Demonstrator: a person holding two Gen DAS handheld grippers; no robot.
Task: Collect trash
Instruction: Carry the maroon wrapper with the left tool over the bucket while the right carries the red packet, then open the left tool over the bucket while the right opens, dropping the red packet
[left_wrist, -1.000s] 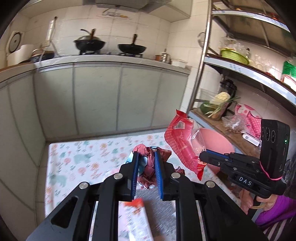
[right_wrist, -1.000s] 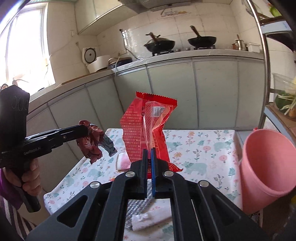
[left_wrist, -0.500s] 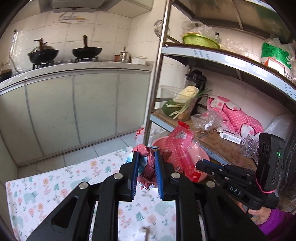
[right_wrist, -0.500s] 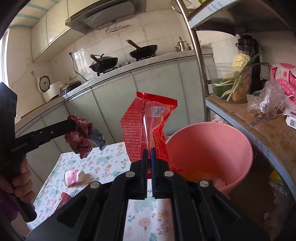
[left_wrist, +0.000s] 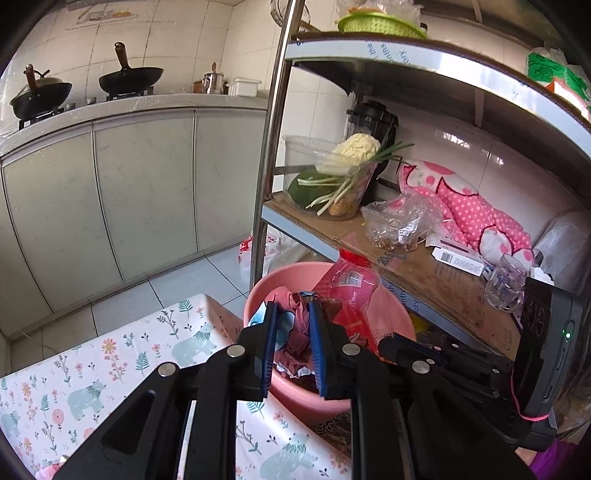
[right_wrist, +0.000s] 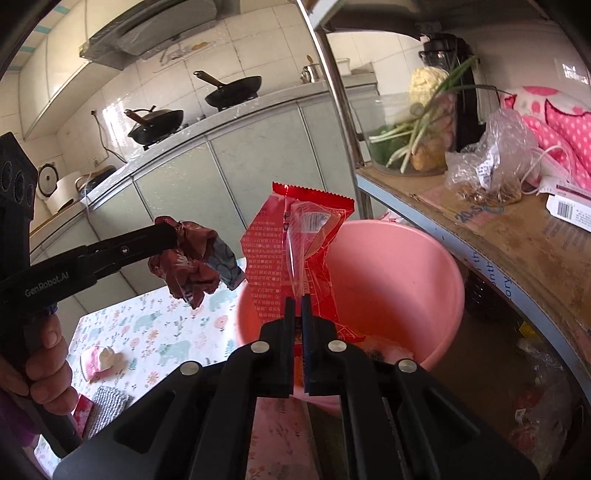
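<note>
Here a glossy red snack wrapper (right_wrist: 295, 258), flat and oblong, is pinched at its lower end by the right gripper (right_wrist: 298, 306), its long axis upright and its serrated edge uppermost, before the round pink plastic basin (right_wrist: 406, 288). A crumpled maroon foil wrapper (left_wrist: 295, 332) is clamped in the left gripper (left_wrist: 293, 347), held over the basin's near rim beside the table's floral cloth (left_wrist: 110, 354).
</note>
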